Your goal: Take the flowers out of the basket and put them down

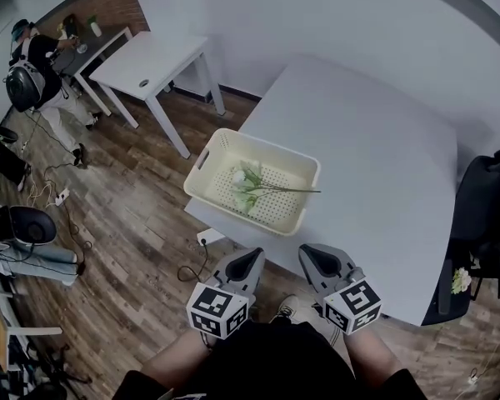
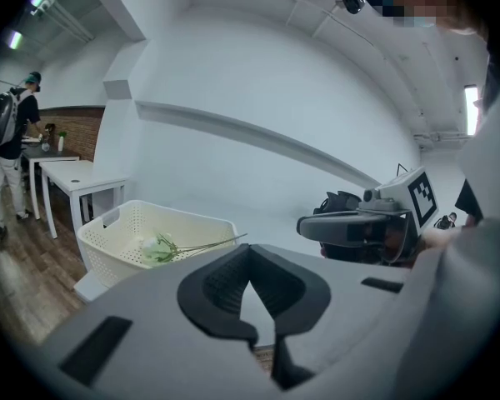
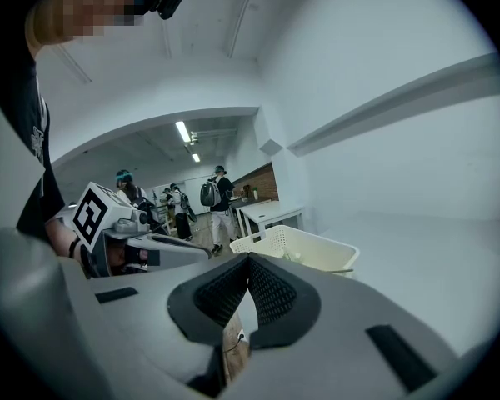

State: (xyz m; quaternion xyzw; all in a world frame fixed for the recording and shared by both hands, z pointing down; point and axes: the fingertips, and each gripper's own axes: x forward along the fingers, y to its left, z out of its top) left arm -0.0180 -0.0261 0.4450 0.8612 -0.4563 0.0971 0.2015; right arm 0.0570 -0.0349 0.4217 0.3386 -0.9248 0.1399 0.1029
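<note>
Cream perforated plastic basket (image 1: 202, 162) at the grey table's (image 1: 375, 140) near-left corner holds white-green flowers (image 1: 248, 182), plain in the head view and barely seen in the right gripper view. Left gripper (image 1: 252, 255) and right gripper (image 1: 310, 253) are clenched, empty.

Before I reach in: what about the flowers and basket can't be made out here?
- Number of pale green-white flowers: head view, too small and bunched.
- Blooms, right gripper view: mostly hidden behind the cream perforated plastic basket wall.
- Basket underside on the grey table: hidden everywhere.
</note>
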